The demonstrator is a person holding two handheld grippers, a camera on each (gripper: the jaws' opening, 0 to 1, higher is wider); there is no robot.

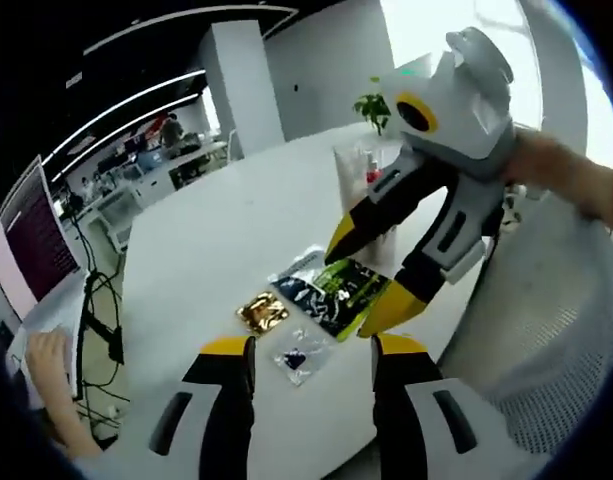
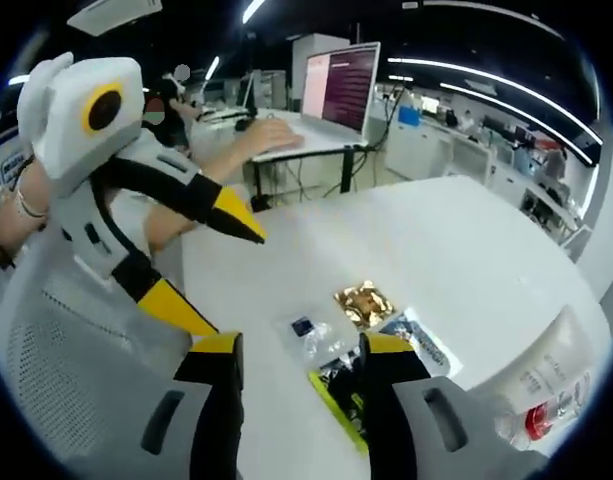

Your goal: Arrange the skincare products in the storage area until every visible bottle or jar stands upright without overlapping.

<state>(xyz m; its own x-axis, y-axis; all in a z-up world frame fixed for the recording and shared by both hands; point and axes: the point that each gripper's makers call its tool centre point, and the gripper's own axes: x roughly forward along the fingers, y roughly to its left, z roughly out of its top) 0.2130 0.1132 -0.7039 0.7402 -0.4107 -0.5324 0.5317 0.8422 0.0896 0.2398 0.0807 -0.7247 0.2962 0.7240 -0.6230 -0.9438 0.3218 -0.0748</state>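
Several flat skincare sachets lie on the white round table (image 1: 216, 230): a gold sachet (image 1: 261, 312) (image 2: 364, 300), a small clear packet (image 1: 304, 357) (image 2: 316, 335) and a dark green packet (image 1: 338, 290) (image 2: 336, 395). A clear pouch (image 1: 364, 170) (image 2: 546, 385) stands farther along the table, and a red-capped bottle (image 2: 536, 420) shows through it. My left gripper (image 1: 314, 350) (image 2: 236, 285) hangs open above the clear packet. My right gripper (image 2: 301, 345) (image 1: 356, 285) is open over the green packet, holding nothing.
A grey mesh chair (image 1: 546, 320) (image 2: 76, 360) stands at the table's near edge. Beyond the table is a desk with a monitor (image 2: 341, 85) and a person's hand (image 2: 271, 135) on it. A potted plant (image 1: 374, 105) stands at the far end.
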